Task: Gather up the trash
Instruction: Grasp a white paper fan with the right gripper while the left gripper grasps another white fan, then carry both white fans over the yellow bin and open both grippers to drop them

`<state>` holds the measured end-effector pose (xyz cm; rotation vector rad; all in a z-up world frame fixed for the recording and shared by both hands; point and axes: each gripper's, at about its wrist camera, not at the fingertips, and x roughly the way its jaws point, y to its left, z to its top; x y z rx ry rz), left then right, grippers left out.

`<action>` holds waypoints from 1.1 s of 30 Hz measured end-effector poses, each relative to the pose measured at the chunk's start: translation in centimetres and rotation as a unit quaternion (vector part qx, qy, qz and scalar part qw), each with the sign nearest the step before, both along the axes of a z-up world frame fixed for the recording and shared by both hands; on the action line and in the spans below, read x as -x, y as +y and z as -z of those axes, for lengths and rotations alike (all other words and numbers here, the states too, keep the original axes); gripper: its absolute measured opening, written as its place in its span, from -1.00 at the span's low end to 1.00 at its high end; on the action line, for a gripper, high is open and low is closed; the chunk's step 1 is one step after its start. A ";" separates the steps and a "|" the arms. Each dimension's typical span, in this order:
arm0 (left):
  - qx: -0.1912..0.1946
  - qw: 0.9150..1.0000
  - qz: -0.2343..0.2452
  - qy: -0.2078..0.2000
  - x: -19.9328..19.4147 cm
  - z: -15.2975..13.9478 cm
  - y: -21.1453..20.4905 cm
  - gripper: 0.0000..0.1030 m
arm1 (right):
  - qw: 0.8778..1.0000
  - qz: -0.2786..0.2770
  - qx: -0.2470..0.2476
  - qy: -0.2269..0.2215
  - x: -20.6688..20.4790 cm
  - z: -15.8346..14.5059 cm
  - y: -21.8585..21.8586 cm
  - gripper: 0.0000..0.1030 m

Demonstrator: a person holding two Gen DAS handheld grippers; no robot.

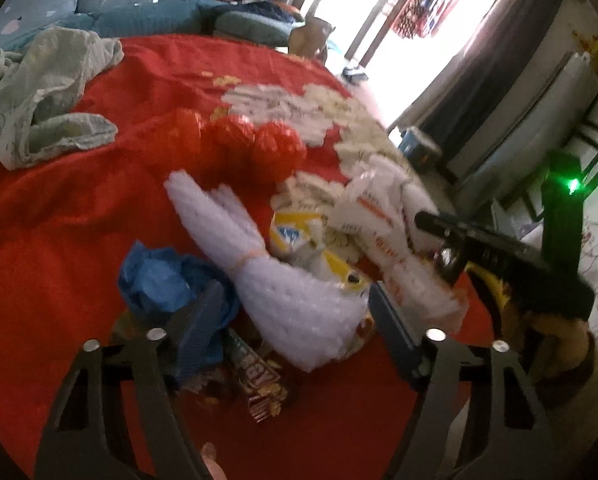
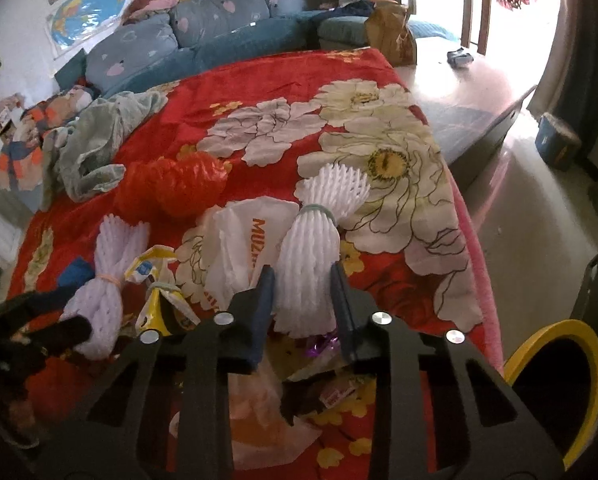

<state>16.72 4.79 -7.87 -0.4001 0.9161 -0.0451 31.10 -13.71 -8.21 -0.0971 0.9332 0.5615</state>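
**Both grippers down on the foam nets in the trash pile**

The trash lies heaped at the near edge of a bed covered with a red flowered blanket (image 2: 299, 72). The right gripper (image 2: 302, 292) points steeply down at a white foam net tied with a green band (image 2: 311, 248). Its jaws stand close together, one pad against each side of the net's lower half, clamped on it. The net's upper half fans out above the band onto a large pale flower in the blanket.

The left gripper (image 1: 295, 312) is over a second white foam net, tied with an orange band (image 1: 291, 292). Its jaws are apart with the net's thick end between them. The right pad is at the net's edge, and the left pad rests over a crumpled blue plastic bag (image 1: 159, 280), so no firm grip shows.

Between the two nets lie a white plastic bag with orange print (image 2: 243, 248) and a yellow wrapper (image 2: 155, 280). A brown snack wrapper (image 1: 259, 388) sits just below the blue bag. Red foam nets (image 2: 179, 188) lie further up the blanket, apart from the pile, and a grey-green cloth (image 2: 95, 152) is bunched near the pillows. A yellow-rimmed bin (image 2: 559, 360) stands just beside the bed at the right gripper's right.
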 end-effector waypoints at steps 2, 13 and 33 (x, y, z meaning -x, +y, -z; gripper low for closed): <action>-0.003 1.000 -0.001 0.007 0.0 0.3 0.0 0.15 | 1.000 -0.001 -0.007 -0.005 0.1 -0.1 -0.1 -0.67; -0.018 0.999 -0.008 -0.047 1.1 -2.3 0.8 -0.45 | 0.996 0.024 -0.072 -0.051 1.4 -3.3 -1.8 -0.83; -0.027 0.981 0.078 -0.174 3.5 -9.6 -5.4 -0.57 | 0.984 0.067 -0.119 -0.114 6.7 -7.7 -8.7 -0.85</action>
